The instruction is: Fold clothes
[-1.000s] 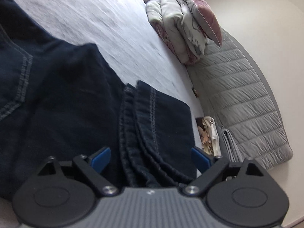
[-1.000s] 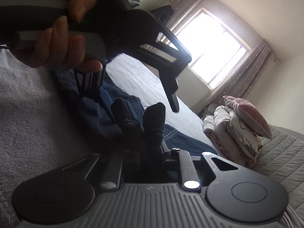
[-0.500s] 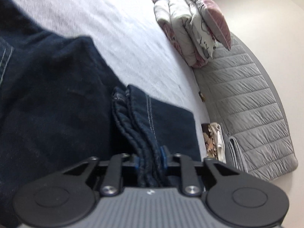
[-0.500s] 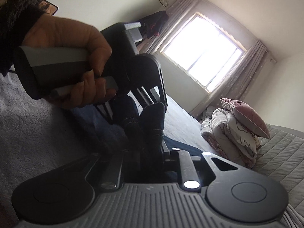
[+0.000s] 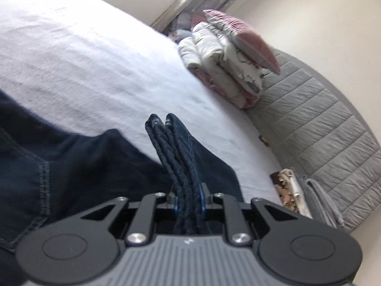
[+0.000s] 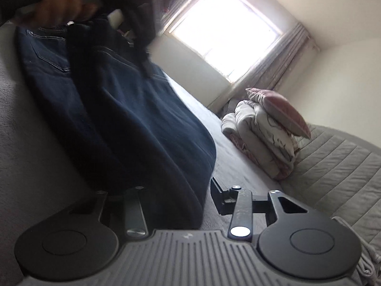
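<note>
Left clamps, right gapes over one pair of jeans.
Left wrist view: left gripper (image 5: 188, 200) pinches the stacked hems of the jeans (image 5: 176, 157) above the bed (image 5: 95, 59); one pillow (image 5: 240, 38). Right wrist view: right gripper (image 6: 166, 195) spread wide, jeans (image 6: 133, 119) draped between its fingers, ungripped.

Dark navy jeans (image 5: 78, 166), pale contrast stitching tracing the seams and hems. White bedsheet (image 5: 83, 59) underneath, faintly ribbed. Left gripper (image 5: 188, 200) is matte black with a ridged grey body and a flash of blue on the pads (image 5: 203, 196). Right gripper (image 6: 176, 195) is black too, silver screw heads catching light. Over by the wall, a dusty pink pillow (image 5: 240, 35) tops a cream-and-pink patterned duvet (image 5: 219, 71). The headboard (image 5: 321, 131) is grey, quilted in slanted panels. Walls are cream.
</note>
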### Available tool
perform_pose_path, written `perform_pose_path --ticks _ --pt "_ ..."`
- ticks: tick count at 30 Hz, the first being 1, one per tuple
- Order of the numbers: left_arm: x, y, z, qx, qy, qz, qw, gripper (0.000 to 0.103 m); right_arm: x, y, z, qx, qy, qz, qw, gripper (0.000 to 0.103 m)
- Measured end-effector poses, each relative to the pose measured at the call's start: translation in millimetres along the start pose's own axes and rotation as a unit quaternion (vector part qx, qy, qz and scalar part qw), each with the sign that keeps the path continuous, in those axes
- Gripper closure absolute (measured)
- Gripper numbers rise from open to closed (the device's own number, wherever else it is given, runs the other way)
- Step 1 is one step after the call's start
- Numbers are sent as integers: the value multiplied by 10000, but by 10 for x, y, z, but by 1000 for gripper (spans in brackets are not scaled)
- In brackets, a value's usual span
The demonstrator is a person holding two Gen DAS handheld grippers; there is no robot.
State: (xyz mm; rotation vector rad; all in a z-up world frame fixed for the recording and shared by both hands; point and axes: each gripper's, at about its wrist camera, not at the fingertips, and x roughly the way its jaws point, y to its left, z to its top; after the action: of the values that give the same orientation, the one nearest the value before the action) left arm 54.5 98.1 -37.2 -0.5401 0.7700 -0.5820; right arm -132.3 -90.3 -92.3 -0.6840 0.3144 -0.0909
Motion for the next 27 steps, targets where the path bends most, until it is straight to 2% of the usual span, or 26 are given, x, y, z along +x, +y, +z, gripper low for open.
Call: perform_pose_path --ticks 4,11,14,16,20,22,27 --pt "54 126 -5 -15 140 189 9997 87 -5 35 -13 -101 15 48 9999 59" --pt "138 215 -51 238 262 505 9981 84 -54 24 16 -65 174 424 9989 59" --pt "138 200 -103 564 288 742 9952 72 -103 0 69 -88 333 618 9975 59" --pt "125 180 -137 822 266 920 9920 60 -85 -53 114 -44 455 763 9960 57" --pt "39 144 -146 1135 201 1086 9874 48 -44 -189 233 202 880 1149 9893 56" --pt "-19 110 -130 1240 124 1099 9861 41 -42 -242 302 285 1084 1298 9852 54" --pt "-121 -25 -83 1375 -69 906 9863 32 -77 -387 453 636 1452 1825 9703 51"
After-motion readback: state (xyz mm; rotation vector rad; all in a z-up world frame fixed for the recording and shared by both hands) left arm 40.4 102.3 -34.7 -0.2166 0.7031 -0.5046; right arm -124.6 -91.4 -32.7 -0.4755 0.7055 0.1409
